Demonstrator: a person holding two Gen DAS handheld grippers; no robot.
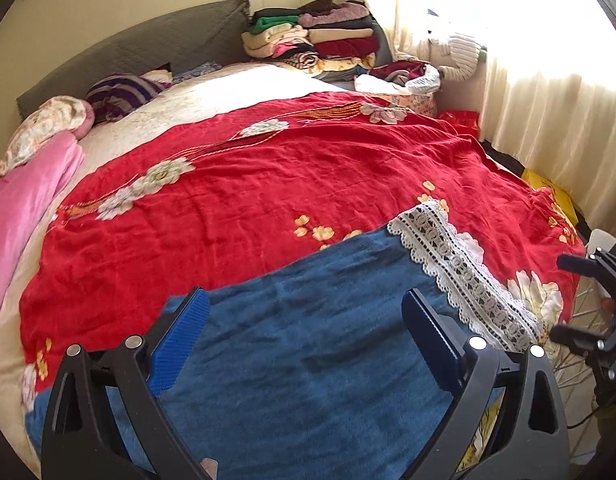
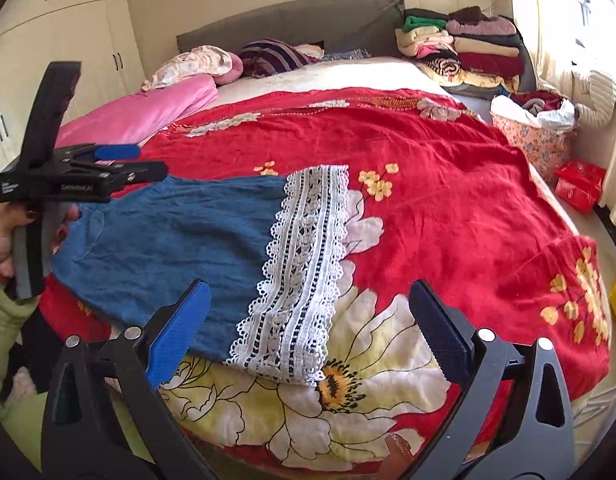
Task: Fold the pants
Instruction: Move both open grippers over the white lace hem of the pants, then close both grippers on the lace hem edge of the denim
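Right wrist view: blue pants (image 2: 168, 248) with a white lace hem (image 2: 296, 276) are laid flat on the red floral bedspread (image 2: 447, 184) at the near edge of the bed, hem to the right, waist end to the left. The fabric is judged soft, light and limp, likely to sag when lifted; hold is best taken at the hem corners or waist edge, the openwork lace being treated as liable to snag. The right gripper (image 2: 308, 332) is recorded spread wide above the hem, nothing held. The left gripper (image 2: 138, 162) is seen at the waist end, gripped by a hand (image 2: 4, 240); in its own view its jaws stand wide apart over the cloth, empty.
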